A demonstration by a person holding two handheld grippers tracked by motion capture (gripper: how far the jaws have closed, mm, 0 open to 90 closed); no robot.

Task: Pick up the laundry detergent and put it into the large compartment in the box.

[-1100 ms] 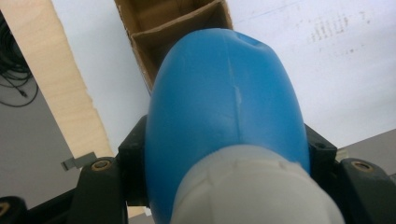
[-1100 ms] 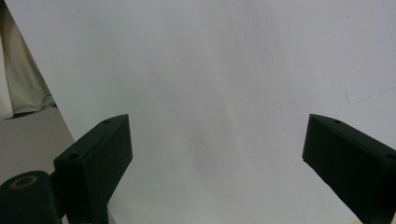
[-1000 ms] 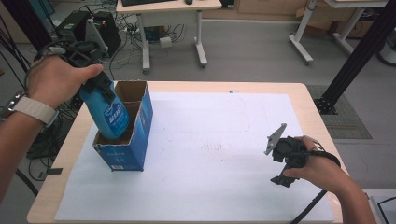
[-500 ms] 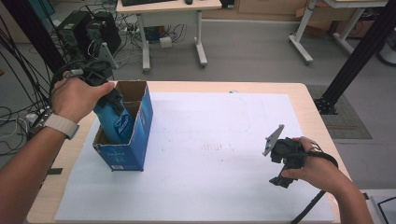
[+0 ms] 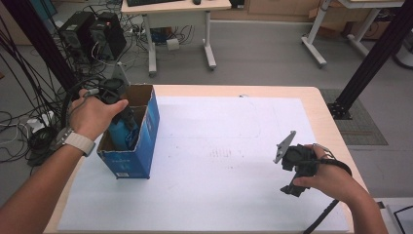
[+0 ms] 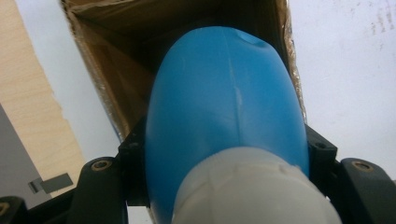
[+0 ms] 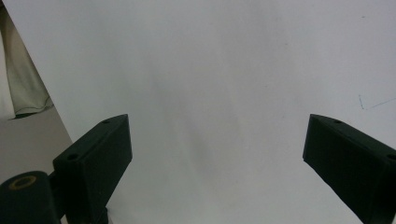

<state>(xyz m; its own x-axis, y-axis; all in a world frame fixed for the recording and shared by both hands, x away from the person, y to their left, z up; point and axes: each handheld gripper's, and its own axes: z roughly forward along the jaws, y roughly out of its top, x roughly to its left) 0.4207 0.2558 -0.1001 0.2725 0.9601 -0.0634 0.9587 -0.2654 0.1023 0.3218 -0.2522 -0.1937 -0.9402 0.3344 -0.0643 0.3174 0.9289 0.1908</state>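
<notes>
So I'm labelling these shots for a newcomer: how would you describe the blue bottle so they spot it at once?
Start at the white-covered table and go to its left edge, where an open blue cardboard box stands. The blue bottle is partly down inside it, clamped by the left gripper. Its glossy blue plastic body and white cap set it apart from the matte cardboard.

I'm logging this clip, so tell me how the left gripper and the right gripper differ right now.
The left gripper is shut on the blue plastic bottle; the right gripper is open and holds nothing. The left points down into the blue cardboard box; the right hangs over the white sheet. Both are black, two-jawed and hand-held.
</notes>
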